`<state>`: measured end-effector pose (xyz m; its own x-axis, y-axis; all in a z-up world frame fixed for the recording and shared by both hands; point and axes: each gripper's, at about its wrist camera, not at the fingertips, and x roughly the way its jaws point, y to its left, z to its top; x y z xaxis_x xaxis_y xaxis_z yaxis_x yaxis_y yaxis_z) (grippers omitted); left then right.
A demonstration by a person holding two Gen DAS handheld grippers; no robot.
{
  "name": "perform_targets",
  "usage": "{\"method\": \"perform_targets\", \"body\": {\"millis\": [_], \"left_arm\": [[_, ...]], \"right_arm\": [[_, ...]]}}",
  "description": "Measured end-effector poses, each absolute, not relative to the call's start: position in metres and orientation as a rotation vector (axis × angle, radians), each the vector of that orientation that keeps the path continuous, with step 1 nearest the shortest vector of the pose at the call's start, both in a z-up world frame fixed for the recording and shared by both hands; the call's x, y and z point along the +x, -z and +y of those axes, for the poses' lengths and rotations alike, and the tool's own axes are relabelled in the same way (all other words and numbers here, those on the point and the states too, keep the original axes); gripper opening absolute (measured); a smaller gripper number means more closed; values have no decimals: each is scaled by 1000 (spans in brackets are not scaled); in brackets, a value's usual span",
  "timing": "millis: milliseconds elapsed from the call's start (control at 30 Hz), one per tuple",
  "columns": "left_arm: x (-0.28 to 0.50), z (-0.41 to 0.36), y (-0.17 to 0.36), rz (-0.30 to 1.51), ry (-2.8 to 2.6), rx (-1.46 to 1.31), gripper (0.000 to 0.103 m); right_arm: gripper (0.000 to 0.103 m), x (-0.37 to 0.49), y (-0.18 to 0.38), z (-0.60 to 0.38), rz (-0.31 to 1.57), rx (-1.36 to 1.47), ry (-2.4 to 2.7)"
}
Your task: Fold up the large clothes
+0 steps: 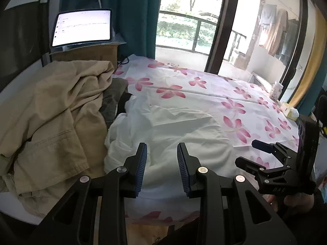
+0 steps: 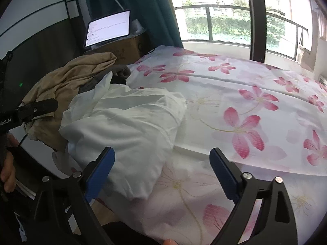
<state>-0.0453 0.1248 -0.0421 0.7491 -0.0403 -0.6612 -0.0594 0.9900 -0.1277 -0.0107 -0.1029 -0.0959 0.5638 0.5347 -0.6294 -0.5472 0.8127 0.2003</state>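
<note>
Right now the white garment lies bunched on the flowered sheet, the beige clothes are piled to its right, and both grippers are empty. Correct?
Not quite: the beige clothes are piled to the left of the white garment, as the left wrist view shows. The garment does lie bunched on the flowered sheet, and the left gripper and right gripper hold nothing.

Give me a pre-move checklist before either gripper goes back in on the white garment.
1. Left gripper holds nothing: ok, the gap between its pads shows only cloth lying below.
2. Right gripper open: ok, jaws wide, nothing between them.
3. White garment flat enough for a fold: not ok, it lies bunched and creased on the floral sheet.
4. Garment clear of the beige clothes pile: cannot tell, their edges meet and may overlap.
5. An edge or corner is exposed to grasp: ok, the near corner lies on the sheet.
6. Grippers apart from each other: ok.
</note>
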Motion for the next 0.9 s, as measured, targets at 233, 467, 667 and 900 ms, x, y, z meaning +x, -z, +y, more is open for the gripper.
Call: {"method": "perform_targets", "body": {"millis": [233, 467, 667, 900], "left_arm": [[-40, 103, 53, 753, -5, -141, 33], [-37, 85, 57, 746, 45, -164, 33], [-34, 59, 52, 689, 74, -129, 33], [-21, 28, 53, 615, 59, -49, 33]], "right_arm": [[93, -17, 93, -127, 714, -21, -607], [93, -19, 86, -154, 692, 14, -550], [93, -20, 80, -177, 678, 38, -497], [93, -18, 75, -198, 669, 66, -446]]}}
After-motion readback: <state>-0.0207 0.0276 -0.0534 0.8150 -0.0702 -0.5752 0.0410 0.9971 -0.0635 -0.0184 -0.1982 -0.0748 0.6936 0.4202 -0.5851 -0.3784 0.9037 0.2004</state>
